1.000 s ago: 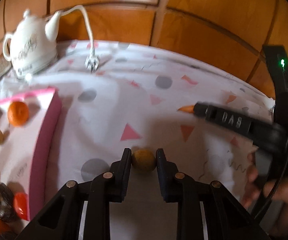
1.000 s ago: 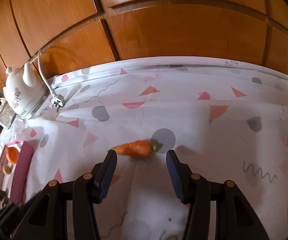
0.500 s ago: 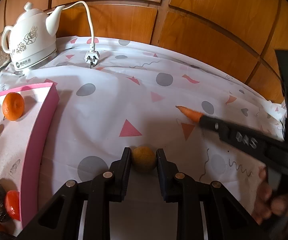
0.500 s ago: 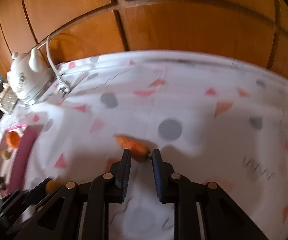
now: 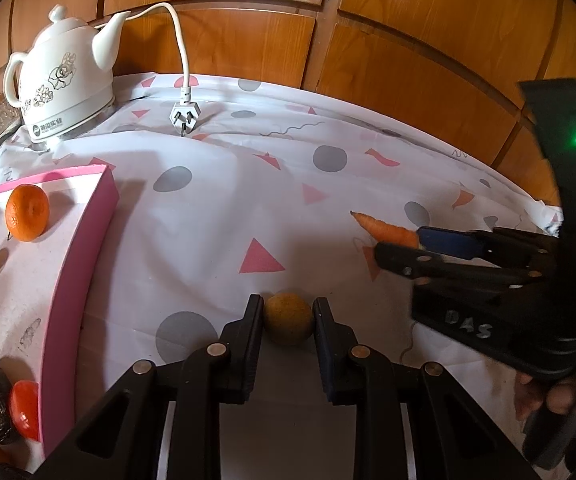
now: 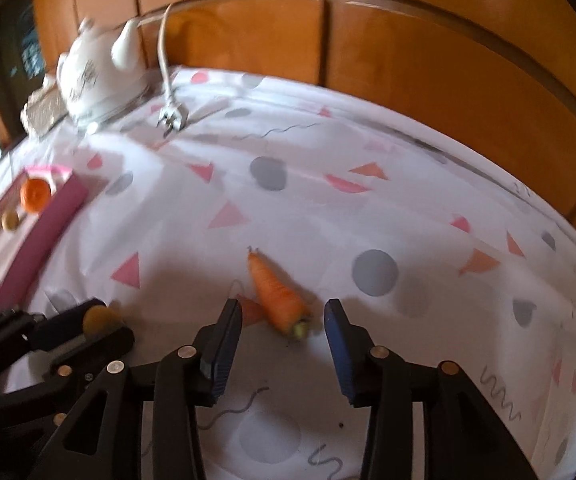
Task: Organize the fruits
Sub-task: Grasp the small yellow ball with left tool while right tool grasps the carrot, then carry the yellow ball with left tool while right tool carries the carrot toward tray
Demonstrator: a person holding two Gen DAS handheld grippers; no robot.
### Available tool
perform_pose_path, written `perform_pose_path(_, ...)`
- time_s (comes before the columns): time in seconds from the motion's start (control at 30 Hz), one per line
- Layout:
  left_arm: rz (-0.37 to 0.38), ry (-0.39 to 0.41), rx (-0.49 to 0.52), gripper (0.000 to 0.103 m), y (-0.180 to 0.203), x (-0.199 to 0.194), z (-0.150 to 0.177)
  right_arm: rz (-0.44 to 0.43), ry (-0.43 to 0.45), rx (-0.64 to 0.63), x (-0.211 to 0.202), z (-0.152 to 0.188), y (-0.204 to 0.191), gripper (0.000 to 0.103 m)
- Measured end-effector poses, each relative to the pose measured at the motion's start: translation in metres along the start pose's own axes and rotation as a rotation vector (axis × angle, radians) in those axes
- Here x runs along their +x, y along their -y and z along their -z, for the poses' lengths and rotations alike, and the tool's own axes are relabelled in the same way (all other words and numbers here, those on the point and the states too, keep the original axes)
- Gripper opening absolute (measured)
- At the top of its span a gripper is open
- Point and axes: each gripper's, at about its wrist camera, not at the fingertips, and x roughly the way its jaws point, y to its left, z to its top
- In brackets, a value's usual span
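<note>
My left gripper (image 5: 288, 304) is shut on a small round yellow-brown fruit (image 5: 288, 320) that rests on the patterned tablecloth. The same fruit (image 6: 98, 318) shows at lower left in the right wrist view. A small carrot (image 6: 274, 292) lies on the cloth, its green stub end between the fingers of my right gripper (image 6: 284, 308). Those jaws are opening and the pads stand clear of it on both sides. In the left wrist view the carrot (image 5: 379, 226) pokes out past the right gripper (image 5: 401, 242). A pink-walled tray (image 5: 88, 240) at the left holds a mandarin (image 5: 27, 212) and other small fruits.
A white teapot-shaped kettle (image 5: 64, 84) stands at the back left, its cord and plug (image 5: 184, 114) lying on the cloth. A wood-panelled wall closes off the back. A person's hand (image 5: 559, 400) holds the right gripper's handle.
The right gripper closed around the carrot, then spread its jaws again. The carrot turned from lying crosswise to pointing away. The left gripper kept still on its fruit.
</note>
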Motion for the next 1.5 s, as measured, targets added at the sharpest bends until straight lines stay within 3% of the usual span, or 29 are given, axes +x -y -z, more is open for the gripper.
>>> perform_pose_path(0.07,-0.001,0.0,0.001,0.026,0.0,0.0,0.0,-0.001,-0.007,-0.011,0.005,0.001,-0.002,0.043)
perform_pose_path(0.13,-0.004,0.001,0.004,0.026,0.0,0.0,0.0,0.004,0.007,-0.008,0.005,0.001,-0.003,0.024)
perform_pose_path(0.4,-0.001,-0.002,0.004,0.025,-0.002,-0.001,0.0,0.055,0.008,0.076,-0.01,0.018,-0.004,0.024)
perform_pose_path(0.67,-0.017,-0.002,0.027,0.025,-0.001,-0.019,0.014,0.024,-0.007,0.23,-0.035,0.052,-0.006,0.024)
perform_pose_path(1.1,-0.022,0.01,0.065,0.024,-0.003,-0.052,0.048,-0.003,0.011,0.283,-0.064,0.1,-0.046,0.024)
perform_pose_path(1.5,-0.005,0.066,0.107,0.024,0.003,-0.084,0.057,0.03,0.04,0.32,-0.078,0.121,-0.051,0.024)
